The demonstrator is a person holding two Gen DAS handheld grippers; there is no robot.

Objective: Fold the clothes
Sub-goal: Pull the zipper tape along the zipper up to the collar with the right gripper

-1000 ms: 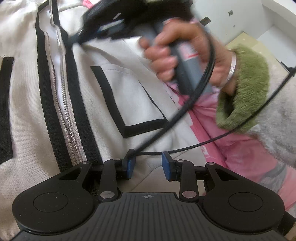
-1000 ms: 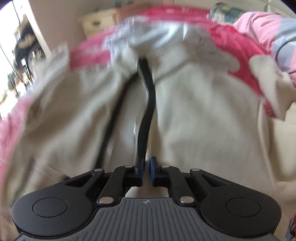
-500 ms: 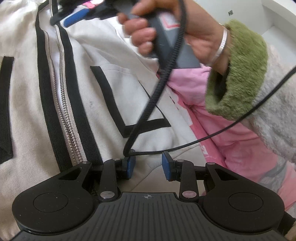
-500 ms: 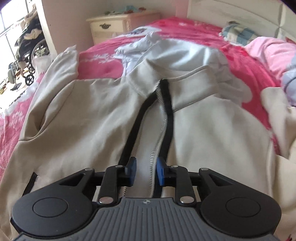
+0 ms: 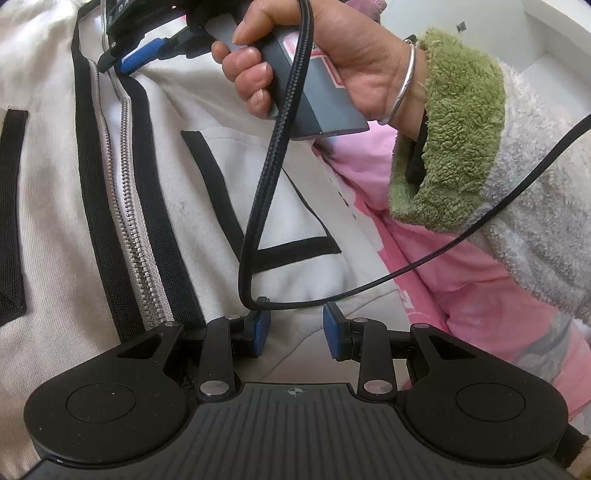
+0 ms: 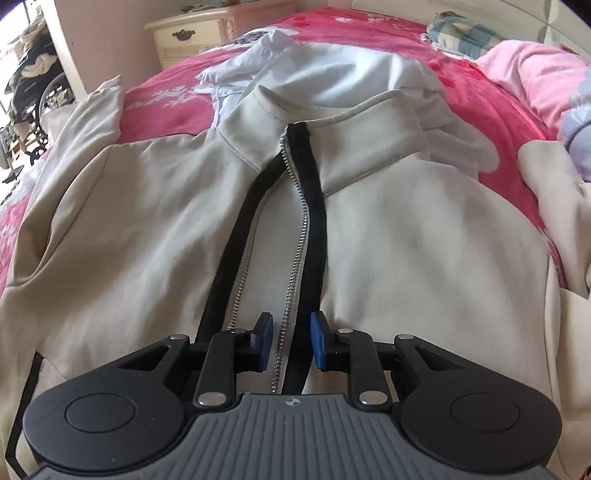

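No brand or wording can be read: the red-and-white label on the handle in the person's right hand [image 5: 354, 70] is too cut off by the fingers to make out, and pale marks on the pink cloth [image 5: 461, 280] at the bed's edge are illegible. A cream zip-up jacket [image 6: 406, 240] with black zipper tape lies front-up, spread flat on the pink floral bed [image 6: 159, 99], its long axis running away from the right camera, collar at the far end toward the nightstand [image 6: 188, 35] and hem nearest. The zipper [image 6: 295, 266] is parted down the middle. The right hand-held gripper [image 6: 291, 341] hovers low over the hem end, its blue pads narrowly apart and straddling the right zipper edge without closing on it. The left hand-held gripper [image 5: 295, 330] stands moderately open over the jacket's front beside a black-trimmed pocket [image 5: 258, 206], holding nothing; a black cable [image 5: 273, 162] drapes just ahead of its fingers.
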